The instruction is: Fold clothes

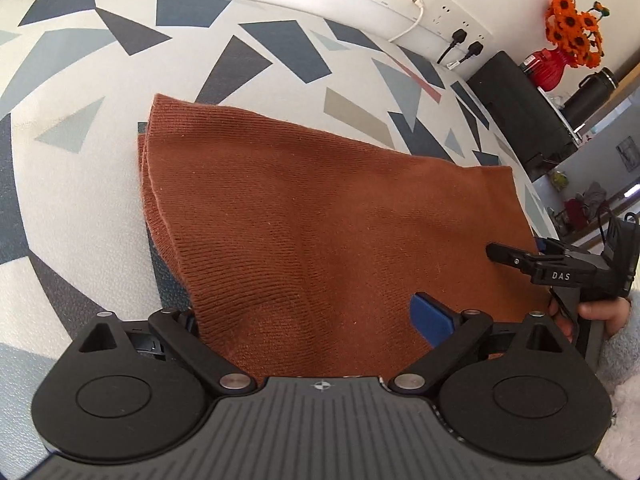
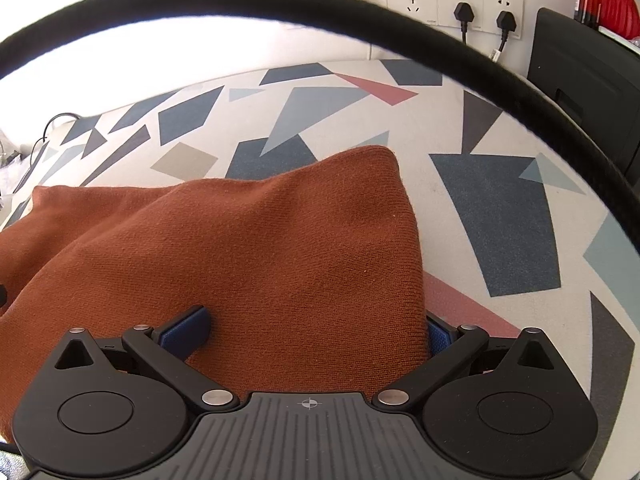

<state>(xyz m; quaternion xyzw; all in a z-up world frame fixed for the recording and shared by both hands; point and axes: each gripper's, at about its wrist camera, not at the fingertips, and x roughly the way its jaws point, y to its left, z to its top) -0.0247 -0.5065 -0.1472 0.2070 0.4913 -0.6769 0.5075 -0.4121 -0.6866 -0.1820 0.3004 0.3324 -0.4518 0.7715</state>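
A rust-brown knitted garment point(image 1: 320, 216) lies folded in layers on the patterned surface; it also fills the right wrist view point(image 2: 260, 248). My left gripper point(image 1: 312, 320) has its jaws wide apart, with the near edge of the garment lying between them; one blue pad point(image 1: 432, 320) rests on top of the cloth, the other is hidden. My right gripper point(image 2: 316, 332) likewise has its jaws wide, with the garment's near edge between its blue pads point(image 2: 188, 330). The right gripper also shows in the left wrist view point(image 1: 520, 258) at the garment's right edge, with a hand on it.
The surface point(image 1: 100, 160) is white with grey, blue and pink shapes. Wall sockets with plugs point(image 2: 464, 12) sit at the back. A black box point(image 1: 520, 112), a red vase of orange flowers point(image 1: 560, 52) and a dark flask point(image 1: 592, 92) stand at the right. A thick black cable point(image 2: 360, 12) arcs across the right wrist view.
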